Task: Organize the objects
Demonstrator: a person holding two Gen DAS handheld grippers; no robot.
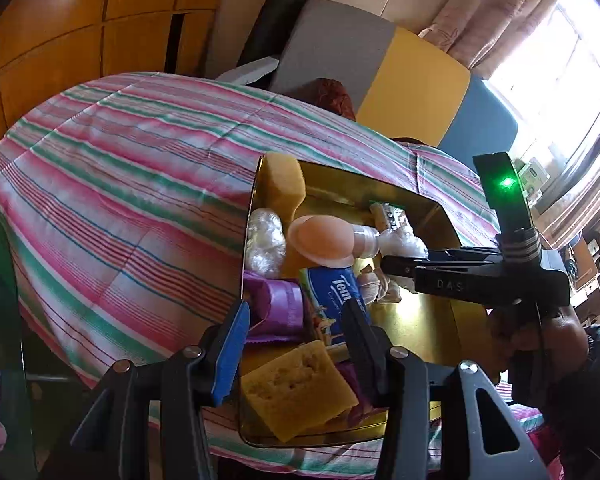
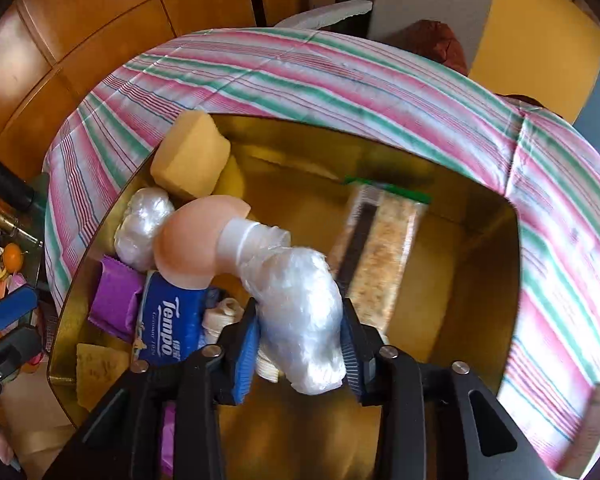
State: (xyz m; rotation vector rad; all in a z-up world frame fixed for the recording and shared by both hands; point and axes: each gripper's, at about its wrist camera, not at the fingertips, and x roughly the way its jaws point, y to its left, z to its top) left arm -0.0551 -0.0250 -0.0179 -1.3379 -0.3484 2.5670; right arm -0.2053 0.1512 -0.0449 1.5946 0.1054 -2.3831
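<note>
Blue pads of the right hand-held gripper (image 2: 300, 320) sit closest to the lens. They squeeze a bundle (image 2: 296, 280) wrapped in clear plastic, one pad on each side. The bundle has a white neck and a round peach cap (image 2: 192, 244). It sticks out away from the pads, over the tray (image 2: 512, 280). The cap is above a blue tissue pack (image 2: 168, 320); I cannot tell if it touches the pack.

The tray is gold and shiny. It lies on a striped cloth (image 2: 340, 76) of pink, green and white. Many things are at its left side. A yellow sponge (image 2: 190, 152) leans in the far left corner. Just beside it is a ball of clear plastic (image 2: 144, 220). A purple packet (image 2: 114, 300) lies beside the tissue pack, touching it. A second sponge (image 2: 96, 364) lies in the near left corner. A long snack pack (image 2: 380, 248) with a green top lies apart from them, more to the right. The right side of the tray is bare.

The left hand-held gripper (image 1: 296, 316) hangs over the near end of the tray. Its pads stand apart and grip nothing. The second sponge and the tissue pack show below the gap.
</note>
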